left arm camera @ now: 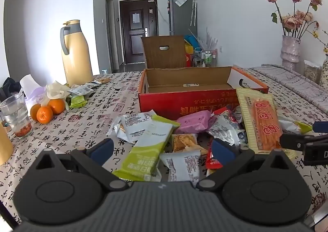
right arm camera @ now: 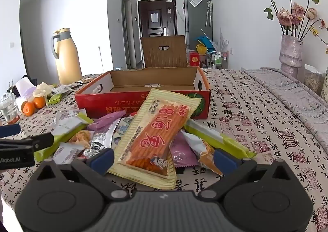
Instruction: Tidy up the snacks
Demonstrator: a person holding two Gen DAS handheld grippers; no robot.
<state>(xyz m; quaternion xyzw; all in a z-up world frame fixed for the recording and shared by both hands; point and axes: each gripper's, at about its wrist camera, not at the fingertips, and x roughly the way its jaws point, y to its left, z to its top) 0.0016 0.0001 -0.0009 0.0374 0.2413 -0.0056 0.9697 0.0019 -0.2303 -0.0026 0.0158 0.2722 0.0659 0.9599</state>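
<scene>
A pile of snack packets lies on the patterned tablecloth in front of an open, empty red cardboard box (left arm camera: 184, 104) (right arm camera: 143, 102). My left gripper (left arm camera: 162, 149) is open, its fingers either side of a green-and-white bar packet (left arm camera: 145, 149) and a white packet (left arm camera: 182, 166). My right gripper (right arm camera: 164, 159) is open around the near end of a long yellow packet of orange sticks (right arm camera: 157, 135), which leans on the pile; it also shows in the left wrist view (left arm camera: 260, 123). Pink (left arm camera: 192, 123), silver and green packets (right arm camera: 217, 139) lie around.
A yellow thermos (left arm camera: 76, 53) stands at the back left. Oranges (left arm camera: 47, 110), a glass (left arm camera: 15, 117), tissues and more packets (left arm camera: 79, 96) sit at the left. A vase of dried roses (right arm camera: 291, 53) stands at the back right. Bare tablecloth lies to the right (right arm camera: 266, 121).
</scene>
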